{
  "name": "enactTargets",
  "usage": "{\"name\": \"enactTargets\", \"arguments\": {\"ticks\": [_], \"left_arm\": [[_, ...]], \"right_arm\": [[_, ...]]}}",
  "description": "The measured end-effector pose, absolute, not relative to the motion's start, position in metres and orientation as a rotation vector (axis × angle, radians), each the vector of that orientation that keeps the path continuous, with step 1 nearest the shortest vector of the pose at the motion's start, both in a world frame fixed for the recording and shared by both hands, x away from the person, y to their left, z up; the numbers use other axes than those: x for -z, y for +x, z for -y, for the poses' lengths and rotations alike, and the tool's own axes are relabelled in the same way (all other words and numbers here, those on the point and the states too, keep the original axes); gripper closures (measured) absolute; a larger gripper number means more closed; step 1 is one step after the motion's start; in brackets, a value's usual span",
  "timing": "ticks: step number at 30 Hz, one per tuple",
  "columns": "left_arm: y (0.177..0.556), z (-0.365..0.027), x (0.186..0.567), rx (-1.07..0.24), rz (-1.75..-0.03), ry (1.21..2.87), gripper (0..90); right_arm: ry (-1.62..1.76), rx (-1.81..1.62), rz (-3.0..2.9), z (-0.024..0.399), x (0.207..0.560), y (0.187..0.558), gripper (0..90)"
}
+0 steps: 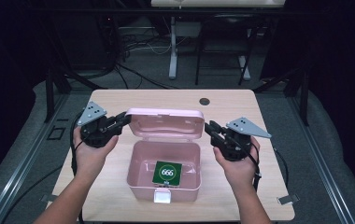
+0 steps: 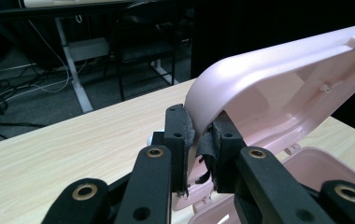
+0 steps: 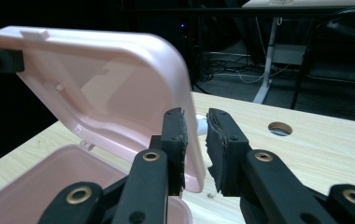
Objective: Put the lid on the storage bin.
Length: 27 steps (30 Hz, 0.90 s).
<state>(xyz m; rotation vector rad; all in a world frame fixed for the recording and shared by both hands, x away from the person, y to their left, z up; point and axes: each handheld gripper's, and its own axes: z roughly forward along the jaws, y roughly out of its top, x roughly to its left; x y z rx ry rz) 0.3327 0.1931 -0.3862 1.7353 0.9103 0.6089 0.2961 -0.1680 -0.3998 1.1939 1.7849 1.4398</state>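
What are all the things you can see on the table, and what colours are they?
box: one, pink, open, near middle of the table.
lid: one, pink, raised behind the box.
card: one, green with white 666, inside the box.
latch: one, white, on the box's front.
table: one, light wood, with a round hole at the back.
left gripper: one, black, shut on the lid's edge.
right gripper: one, black, jaws apart at the lid's other edge.
hands: two, holding the grippers.

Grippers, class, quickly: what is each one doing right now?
Left gripper: shut on the pink lid edge.
Right gripper: open, jaws astride the lid's rim.
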Motion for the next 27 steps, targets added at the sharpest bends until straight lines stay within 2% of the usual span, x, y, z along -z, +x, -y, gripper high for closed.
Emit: {"name": "enactTargets", "arguments": {"ticks": [8, 27], "left_arm": [[0.328, -0.195, 0.387, -0.598, -0.899, 1.738, 79.6], [0.309, -0.203, 0.389, -0.548, -0.855, 1.749, 76.4]], "right_arm": [[1.213, -1.442, -1.764, 0.174, 0.398, 0.297, 71.9], [1.245, -1.423, -1.730, 0.180, 0.403, 0.305, 52.6]]}}
